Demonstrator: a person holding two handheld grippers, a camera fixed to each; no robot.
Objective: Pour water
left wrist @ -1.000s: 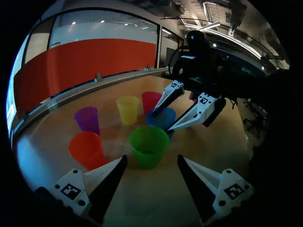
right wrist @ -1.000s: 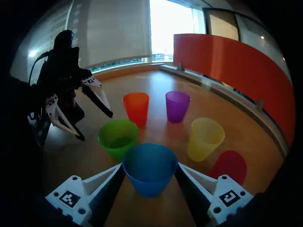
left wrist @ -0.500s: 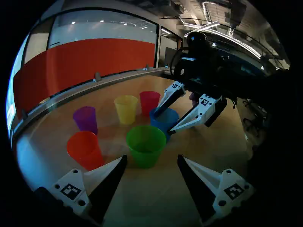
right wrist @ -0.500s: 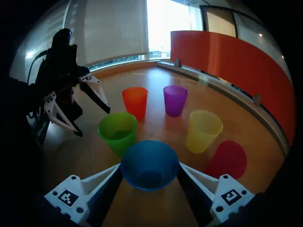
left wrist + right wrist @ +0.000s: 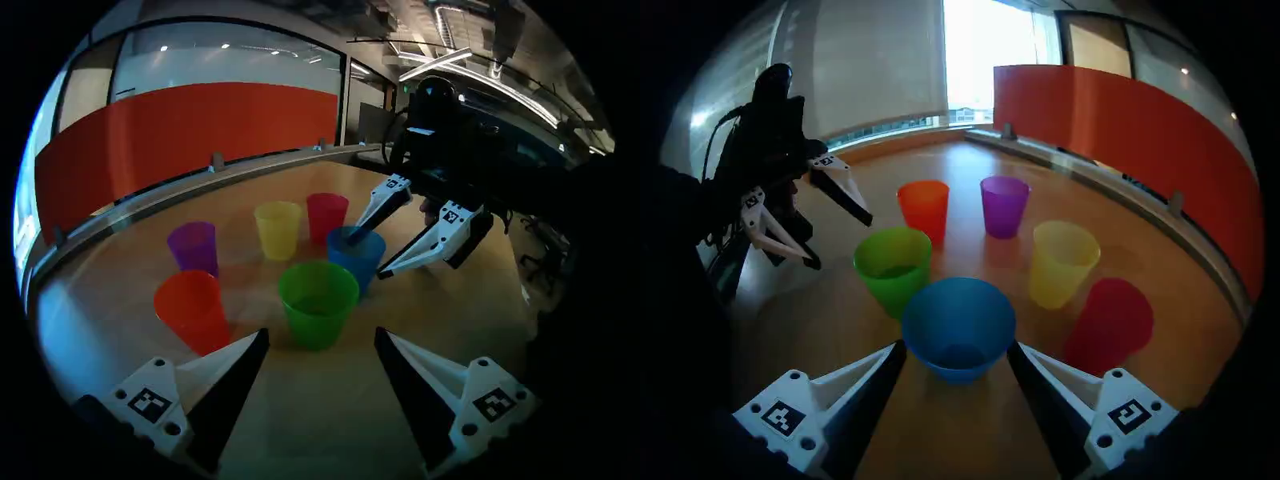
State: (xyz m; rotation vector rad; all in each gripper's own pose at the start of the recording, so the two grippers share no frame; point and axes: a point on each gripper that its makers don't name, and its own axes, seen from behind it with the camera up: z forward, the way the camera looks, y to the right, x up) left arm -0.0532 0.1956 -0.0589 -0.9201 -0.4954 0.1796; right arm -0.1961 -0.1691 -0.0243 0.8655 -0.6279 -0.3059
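Observation:
Six plastic cups stand in a cluster on the wooden table (image 5: 336, 416). My right gripper (image 5: 955, 346) is shut on the blue cup (image 5: 958, 328), which tips slightly toward me and has a little liquid at its bottom. From the left gripper view the blue cup (image 5: 355, 256) sits between the right gripper's (image 5: 367, 256) fingertips, just behind the green cup (image 5: 318, 302). The green cup (image 5: 892, 268) holds some liquid. My left gripper (image 5: 320, 334) is open and empty, just short of the green cup. Across the table, the left gripper (image 5: 840, 242) faces the cups.
An orange cup (image 5: 192, 308), a purple cup (image 5: 194, 246), a yellow cup (image 5: 278, 229) and a red cup (image 5: 326, 216) ring the green one. A red wall panel (image 5: 184, 136) and a ledge run along the table's far side. A person's dark sleeve (image 5: 552, 200) reaches in behind the right gripper.
The blue cup has tipped forward in the right gripper and drawn slightly away from the green cup. The left gripper has shifted a little, staying open.

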